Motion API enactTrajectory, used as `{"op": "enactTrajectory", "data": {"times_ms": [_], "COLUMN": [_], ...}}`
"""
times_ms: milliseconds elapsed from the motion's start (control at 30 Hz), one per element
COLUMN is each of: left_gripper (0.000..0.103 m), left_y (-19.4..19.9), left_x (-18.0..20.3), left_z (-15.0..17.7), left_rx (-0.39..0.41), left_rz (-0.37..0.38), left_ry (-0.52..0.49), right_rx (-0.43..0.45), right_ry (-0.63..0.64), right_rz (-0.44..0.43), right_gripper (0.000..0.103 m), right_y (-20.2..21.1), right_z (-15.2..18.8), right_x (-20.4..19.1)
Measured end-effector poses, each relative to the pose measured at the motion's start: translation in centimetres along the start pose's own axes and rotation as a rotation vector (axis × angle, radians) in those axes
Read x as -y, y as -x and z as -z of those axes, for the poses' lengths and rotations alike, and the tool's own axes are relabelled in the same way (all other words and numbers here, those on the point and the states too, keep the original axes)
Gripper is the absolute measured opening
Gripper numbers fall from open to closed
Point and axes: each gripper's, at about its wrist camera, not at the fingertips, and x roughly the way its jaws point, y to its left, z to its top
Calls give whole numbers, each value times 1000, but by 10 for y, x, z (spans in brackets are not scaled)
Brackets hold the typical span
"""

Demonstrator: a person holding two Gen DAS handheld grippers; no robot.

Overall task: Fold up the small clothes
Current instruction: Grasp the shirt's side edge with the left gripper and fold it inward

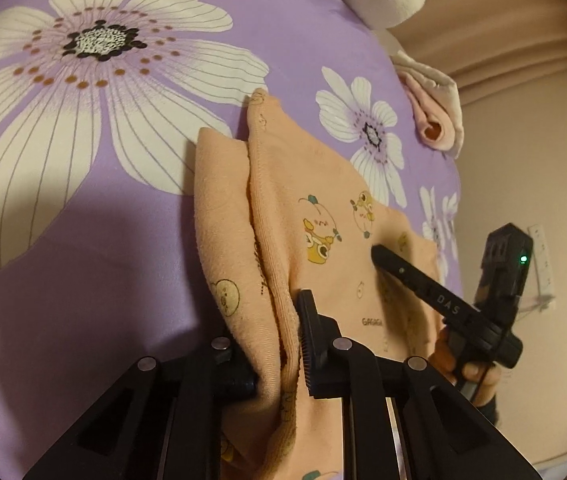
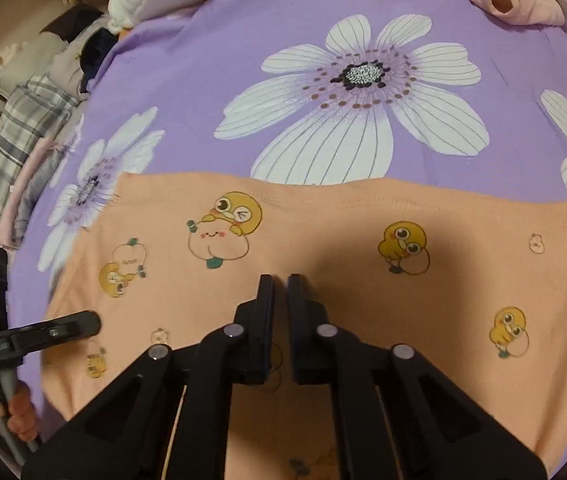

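Left tool [image 1: 279, 344] pinching peach garment [image 2: 323, 248] edge, right tool [image 2: 280, 292] closed — over it

"DAS": right gripper [image 1: 375, 254] finger | "GAGAGA": peach garment [image 1: 371, 322] print

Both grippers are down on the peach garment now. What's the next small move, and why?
Probably lift the left gripper slightly and carry its pinched edge across the peach garment. It is shut on bunched fabric, while the right gripper is shut above the flat part, apparently holding nothing.
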Motion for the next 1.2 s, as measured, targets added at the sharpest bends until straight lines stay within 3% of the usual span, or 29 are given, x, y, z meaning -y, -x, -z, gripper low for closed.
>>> {"op": "enactTrajectory", "data": {"times_ms": [200,433,533,700,1000,1200], "left_gripper": [16,16,16,8,6,6], "left_y": [0,-1,-1,9,24,-1], "left_x": [-2,0,3,24,101,165], "left_z": [0,-1,-2,0,1,8], "left_rx": [-2,-5,-3,24,92,47], "left_rz": [4,-10,-29,-60,-120,-167], "left_ry": [12,22,27,-14,-195,-343], "right_rx": [3,-32,-51,-53,56,134], "right_ry": [70,164,216,232,11,-144], "right_rz": [-19,-84,-37,-77,-178,-242], "right_gripper": [9,9,9,11,11,11], "right_y": [30,60,55,67,92,103], "right_z": [18,86,112,127,111,101], "right_x": [-10,-35,-44,-48,0,39]}}
